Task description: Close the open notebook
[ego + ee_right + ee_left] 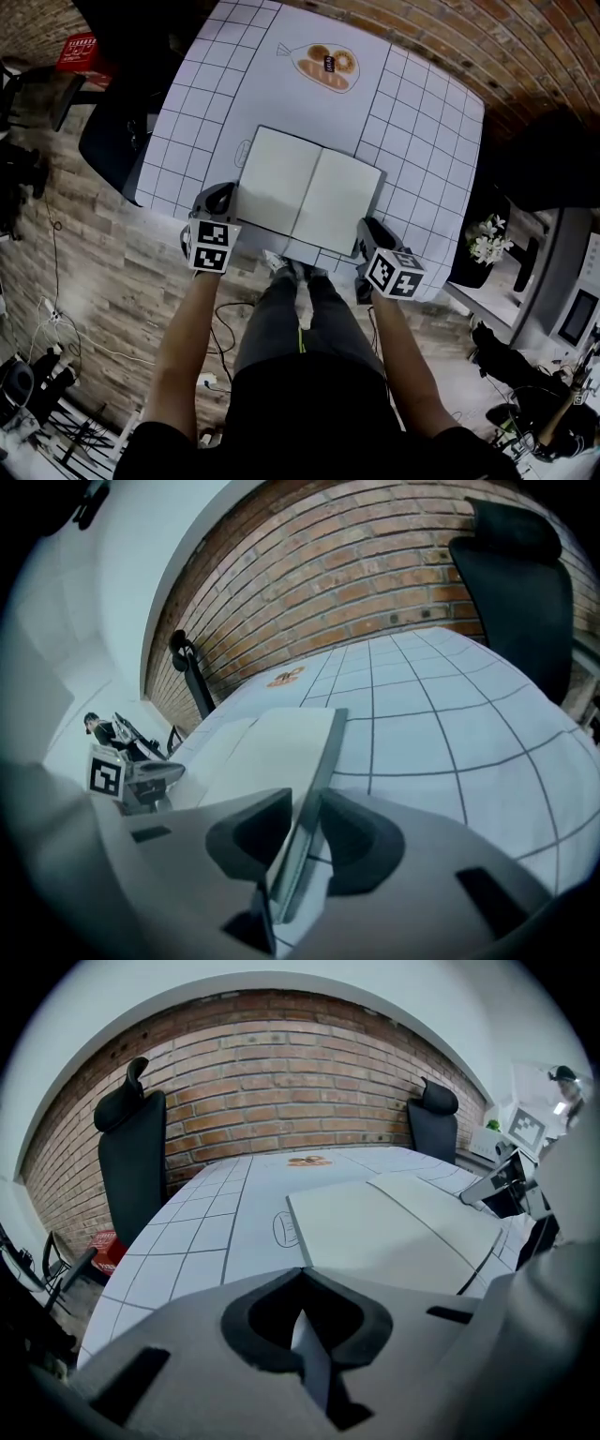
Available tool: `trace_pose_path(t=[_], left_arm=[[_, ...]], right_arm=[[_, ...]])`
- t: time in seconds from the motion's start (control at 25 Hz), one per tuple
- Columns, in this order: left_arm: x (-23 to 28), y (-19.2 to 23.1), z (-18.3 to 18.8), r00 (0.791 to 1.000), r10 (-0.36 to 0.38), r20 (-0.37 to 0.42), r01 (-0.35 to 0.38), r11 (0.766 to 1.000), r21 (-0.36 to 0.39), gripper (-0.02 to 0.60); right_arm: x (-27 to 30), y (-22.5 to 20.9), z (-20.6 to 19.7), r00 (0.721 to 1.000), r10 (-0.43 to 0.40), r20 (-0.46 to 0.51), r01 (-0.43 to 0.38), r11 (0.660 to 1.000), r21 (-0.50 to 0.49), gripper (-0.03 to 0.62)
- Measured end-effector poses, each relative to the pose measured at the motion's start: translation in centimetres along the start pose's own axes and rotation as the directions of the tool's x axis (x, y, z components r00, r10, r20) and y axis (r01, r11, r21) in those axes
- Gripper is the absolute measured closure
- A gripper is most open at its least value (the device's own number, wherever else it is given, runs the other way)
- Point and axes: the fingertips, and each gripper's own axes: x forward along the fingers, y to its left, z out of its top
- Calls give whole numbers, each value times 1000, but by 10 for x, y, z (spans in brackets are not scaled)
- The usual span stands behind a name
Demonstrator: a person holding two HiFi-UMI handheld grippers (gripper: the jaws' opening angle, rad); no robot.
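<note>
One gridded white table (422,122), brick wall (281,1082).

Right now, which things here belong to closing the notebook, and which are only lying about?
Job in hand:
open notebook
left tongs, at its near left corner
right tongs, on its right edge

Lying about:
bread picture on the cloth
black chair
white flowers
red crate

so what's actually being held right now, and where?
The notebook, still open flat. The right gripper pinches its right-hand edge near the front corner. The left gripper looks shut on the near-left corner.
</note>
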Motion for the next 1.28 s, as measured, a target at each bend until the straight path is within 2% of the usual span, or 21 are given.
trace_pose_path(t=[0.16,0.64,1.28], left_arm=[[-1,0,-1,1000,-2,-8,2,1000,-3,558],[0,-1,-7,1000,-1,-18,1,1000,-14,558],[-1,-3,-5,1000,0,-3,0,1000,-7,558]], right_arm=[[-3,0,5,999,33,16,-33,999,28,559],[-19,21,24,990,108,88,-112,993,46,563],[-42,67,53,975,170,144,-161,984,-72,559]])
